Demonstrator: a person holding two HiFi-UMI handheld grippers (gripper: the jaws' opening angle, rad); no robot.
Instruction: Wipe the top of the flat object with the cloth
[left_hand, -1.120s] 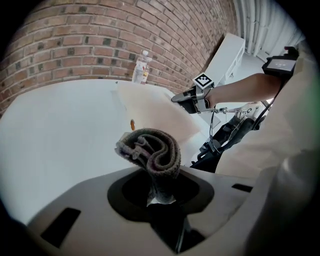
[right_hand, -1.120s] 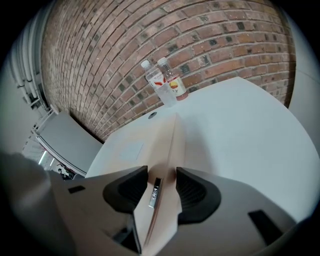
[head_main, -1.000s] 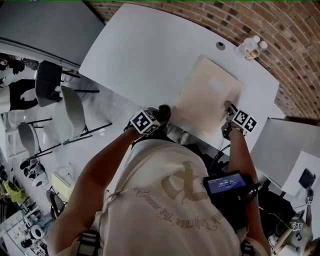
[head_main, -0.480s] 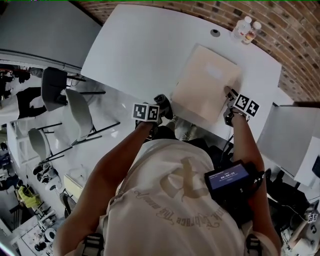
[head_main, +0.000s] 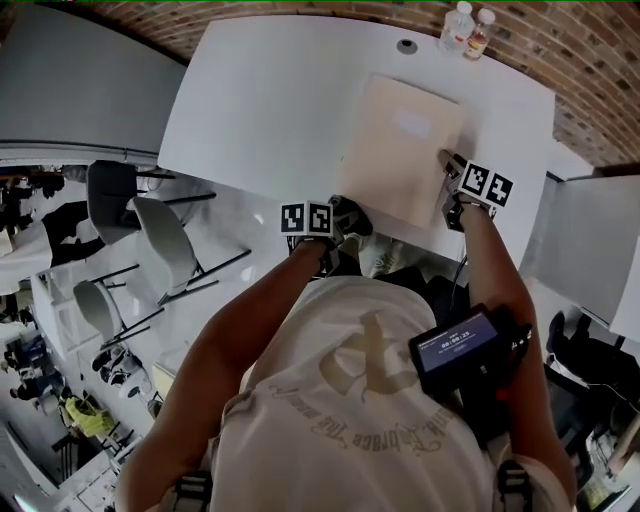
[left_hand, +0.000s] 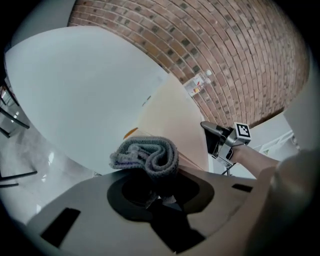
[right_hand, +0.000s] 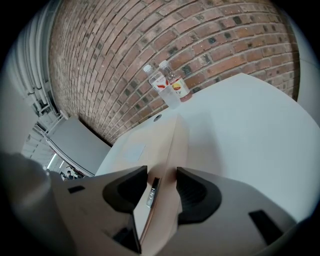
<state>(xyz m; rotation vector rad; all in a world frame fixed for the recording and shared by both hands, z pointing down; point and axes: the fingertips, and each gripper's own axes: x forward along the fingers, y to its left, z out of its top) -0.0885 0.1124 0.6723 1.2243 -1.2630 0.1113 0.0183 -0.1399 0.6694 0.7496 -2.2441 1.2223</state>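
Observation:
A flat tan cardboard box (head_main: 400, 140) lies on the white table (head_main: 270, 100), toward its right side. My right gripper (head_main: 450, 166) is at the box's near right edge. In the right gripper view its jaws (right_hand: 162, 185) are shut on that edge of the box (right_hand: 150, 142). My left gripper (head_main: 345, 216) hovers at the table's near edge, just left of the box's near corner. It is shut on a folded grey cloth (left_hand: 147, 156), which bulges out ahead of the jaws. Beyond the cloth in the left gripper view are the box (left_hand: 172, 120) and the right gripper (left_hand: 214, 136).
Two plastic bottles (head_main: 468, 28) stand at the table's far edge by the brick wall, also seen as bottles (right_hand: 167, 85). A round cable hole (head_main: 406, 45) is near them. Grey chairs (head_main: 160, 235) stand on the floor to the left.
My left gripper has slid right along the table's near edge toward the box corner and rolled, cloth still in it. The right gripper has stayed at the box edge.

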